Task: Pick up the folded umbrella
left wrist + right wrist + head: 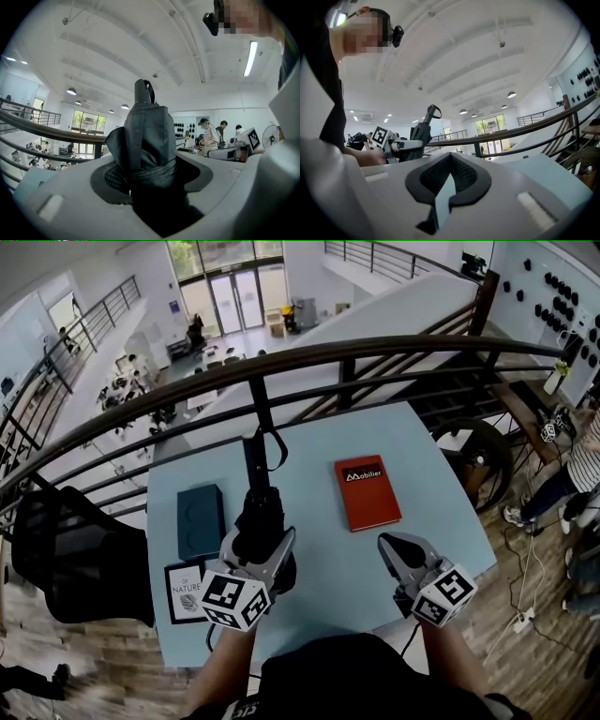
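The black folded umbrella (259,514) is standing handle-up over the light-blue desk (328,568), with the left hand-held gripper (261,549) clamping its jaws on the bundled canopy. A dark teal box (201,519) is lying just left of it, with a printed card (185,592) nearer the person. A red notebook (367,493) is lying to its right. The right hand-held gripper (392,547) is hovering near the notebook, jaws together and empty. A dark railing (347,351) is running behind the desk.
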`<state>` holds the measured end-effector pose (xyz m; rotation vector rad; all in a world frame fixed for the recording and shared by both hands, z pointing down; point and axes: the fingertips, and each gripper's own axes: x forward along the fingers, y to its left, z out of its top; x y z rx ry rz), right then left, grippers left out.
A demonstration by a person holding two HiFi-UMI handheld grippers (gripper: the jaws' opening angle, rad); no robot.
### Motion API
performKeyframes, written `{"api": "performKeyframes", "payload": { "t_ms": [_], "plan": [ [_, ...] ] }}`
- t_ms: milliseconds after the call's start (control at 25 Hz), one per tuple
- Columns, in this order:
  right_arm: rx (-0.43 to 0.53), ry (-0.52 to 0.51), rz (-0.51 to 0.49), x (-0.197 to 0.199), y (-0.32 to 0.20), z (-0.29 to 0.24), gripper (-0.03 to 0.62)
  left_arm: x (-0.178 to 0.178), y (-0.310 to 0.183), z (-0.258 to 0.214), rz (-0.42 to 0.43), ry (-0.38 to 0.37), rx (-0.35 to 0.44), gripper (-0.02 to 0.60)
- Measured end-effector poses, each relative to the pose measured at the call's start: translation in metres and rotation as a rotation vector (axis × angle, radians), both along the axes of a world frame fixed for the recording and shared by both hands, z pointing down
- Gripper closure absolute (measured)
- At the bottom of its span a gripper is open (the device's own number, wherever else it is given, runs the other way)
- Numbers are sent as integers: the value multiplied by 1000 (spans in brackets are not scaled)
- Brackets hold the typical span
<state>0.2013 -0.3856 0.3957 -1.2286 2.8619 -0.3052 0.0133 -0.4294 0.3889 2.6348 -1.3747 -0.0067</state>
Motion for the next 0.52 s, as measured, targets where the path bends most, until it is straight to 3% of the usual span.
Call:
{"api": "performKeyframes", "payload": {
  "t_ms": [520],
  "plan": [
    [-21, 4, -51, -37, 5, 13, 595, -29, 9, 9, -16, 0, -16, 307]
  ]
}}
